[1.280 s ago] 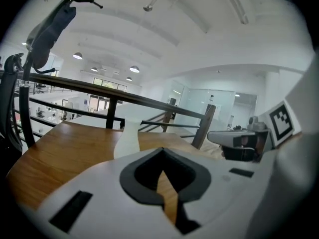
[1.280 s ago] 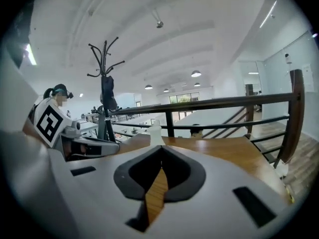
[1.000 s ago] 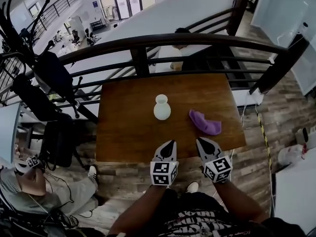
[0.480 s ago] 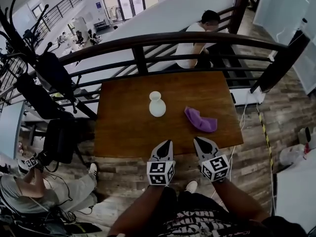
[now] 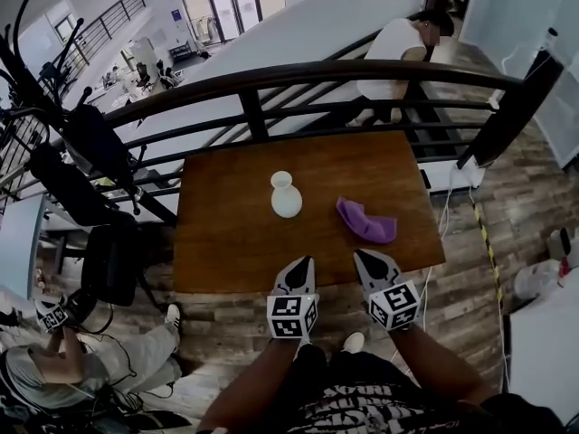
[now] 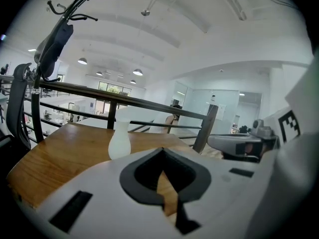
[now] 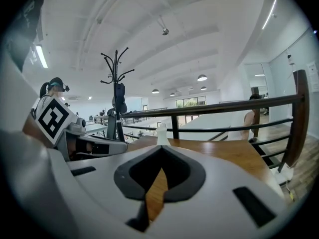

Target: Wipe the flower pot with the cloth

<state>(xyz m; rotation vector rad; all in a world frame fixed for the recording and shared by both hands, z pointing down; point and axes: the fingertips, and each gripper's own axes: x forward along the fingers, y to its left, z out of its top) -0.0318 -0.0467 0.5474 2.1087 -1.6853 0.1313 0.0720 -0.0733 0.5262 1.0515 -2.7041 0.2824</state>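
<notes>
A small white flower pot (image 5: 286,196) stands upright near the middle of the brown wooden table (image 5: 226,251). It also shows as the white pot (image 6: 119,141) ahead of the left jaws and the pot (image 7: 162,134) far ahead in the right gripper view. A crumpled purple cloth (image 5: 365,221) lies to the pot's right. My left gripper (image 5: 306,262) and right gripper (image 5: 361,256) hover side by side at the table's near edge, both shut and empty, well short of pot and cloth. The cloth is hidden in both gripper views.
A dark railing (image 5: 298,80) runs along the table's far side. A person (image 5: 398,48) is on the stairs beyond it. A coat rack (image 5: 63,143) with dark bags stands to the left, and a seated person (image 5: 54,369) is at lower left.
Both grippers have kept still at the table's edge. The head view has shifted slightly, and the person beyond the railing has moved to the right.
</notes>
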